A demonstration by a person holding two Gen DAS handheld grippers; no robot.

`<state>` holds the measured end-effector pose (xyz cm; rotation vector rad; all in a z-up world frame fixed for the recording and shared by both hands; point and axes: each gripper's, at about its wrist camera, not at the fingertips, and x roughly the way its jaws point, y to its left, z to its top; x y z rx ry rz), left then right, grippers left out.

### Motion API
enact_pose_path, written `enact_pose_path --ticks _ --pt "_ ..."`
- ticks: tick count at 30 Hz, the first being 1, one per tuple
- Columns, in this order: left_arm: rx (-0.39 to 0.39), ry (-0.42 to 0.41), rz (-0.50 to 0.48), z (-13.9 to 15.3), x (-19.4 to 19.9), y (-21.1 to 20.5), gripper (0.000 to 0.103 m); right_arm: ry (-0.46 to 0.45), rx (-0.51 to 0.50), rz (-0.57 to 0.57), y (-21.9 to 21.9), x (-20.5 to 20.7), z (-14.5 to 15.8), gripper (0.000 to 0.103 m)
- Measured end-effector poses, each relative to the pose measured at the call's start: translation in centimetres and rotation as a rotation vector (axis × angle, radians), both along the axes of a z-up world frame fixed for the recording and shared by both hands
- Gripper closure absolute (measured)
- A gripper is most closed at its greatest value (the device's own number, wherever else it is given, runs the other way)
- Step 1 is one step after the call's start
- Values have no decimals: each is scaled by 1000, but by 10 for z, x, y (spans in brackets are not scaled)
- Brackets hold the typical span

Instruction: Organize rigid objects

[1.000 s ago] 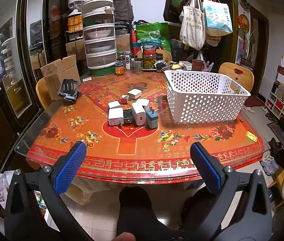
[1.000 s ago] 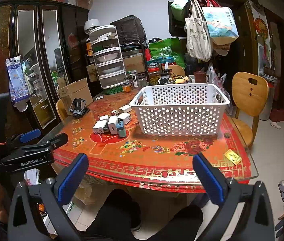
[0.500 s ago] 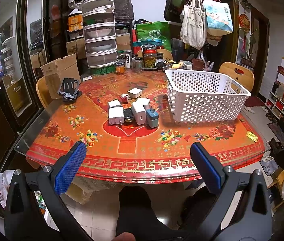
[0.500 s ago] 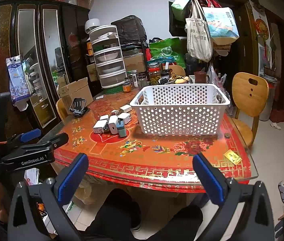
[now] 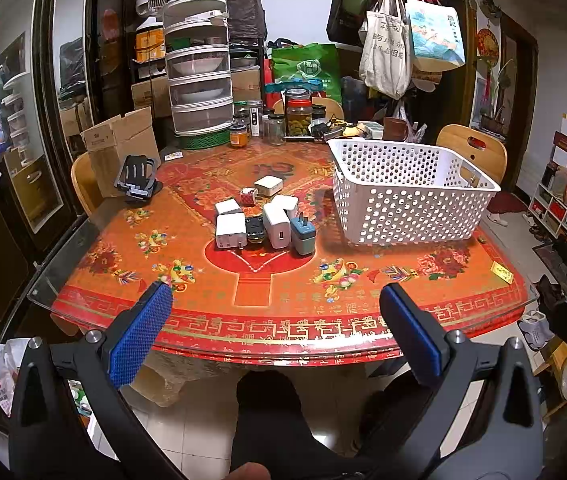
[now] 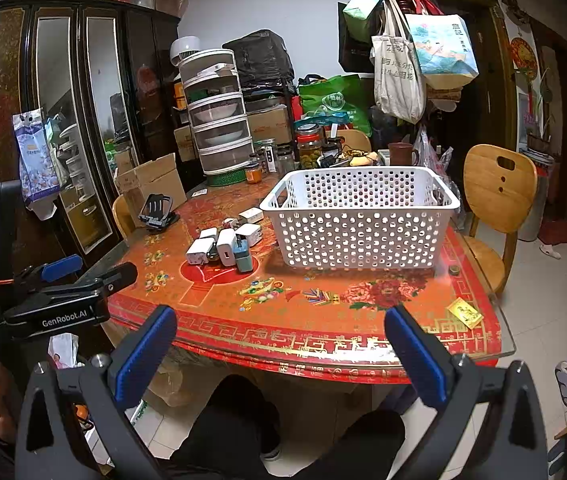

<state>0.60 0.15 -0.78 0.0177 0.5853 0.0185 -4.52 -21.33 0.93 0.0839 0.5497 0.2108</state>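
Observation:
Several small chargers and plug adapters (image 5: 265, 220), mostly white, one blue-grey (image 5: 302, 235), one black, stand clustered mid-table; they also show in the right wrist view (image 6: 225, 244). An empty white perforated basket (image 5: 411, 196) sits to their right, also in the right wrist view (image 6: 359, 220). My left gripper (image 5: 275, 332) is open and empty, held off the table's near edge. My right gripper (image 6: 279, 350) is open and empty, also short of the near edge. The left gripper's body (image 6: 55, 304) shows at left in the right wrist view.
The round table (image 5: 283, 320) has a red patterned cloth under glass. A black phone stand (image 5: 137, 180) is at the left. Jars (image 5: 299, 116), a stacked food cover (image 5: 199, 80) and bags crowd the back. Wooden chairs (image 6: 495, 200) stand around. My legs are below.
Both grippers have hardly moved; the views shift only slightly. Nothing on the table has moved.

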Motion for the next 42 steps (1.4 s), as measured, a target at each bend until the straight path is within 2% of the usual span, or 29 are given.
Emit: enact_pose_path --ticks 22,25,26,28,30,35,36,39,41,42 --pt "-5 7 20 -4 10 6 1 7 3 -7 -1 2 -2 0" --pt "-66 8 -6 -11 22 12 1 1 -5 -33 -11 14 -5 0" --pt "-96 19 -21 -14 29 15 1 2 -12 -46 -20 23 -6 0" --pt "-92 26 -28 -19 43 16 1 24 -30 -89 -42 45 -8 0" --pt "-68 4 0 -22 59 21 1 53 -30 -149 -78 79 -7 0" --pt "-74 -39 85 -23 106 50 1 124 17 -238 -166 171 0 0" --pt "-70 -24 97 -26 117 57 1 148 20 -251 -180 191 -1 0" --pt "-57 118 90 -46 156 73 1 239 -25 -282 -204 247 -8 0" --pt "-46 170 113 -60 173 82 1 316 -69 -321 -215 280 -19 0" --pt "-47 184 122 -66 180 85 1 362 -54 -329 -221 296 -28 0"
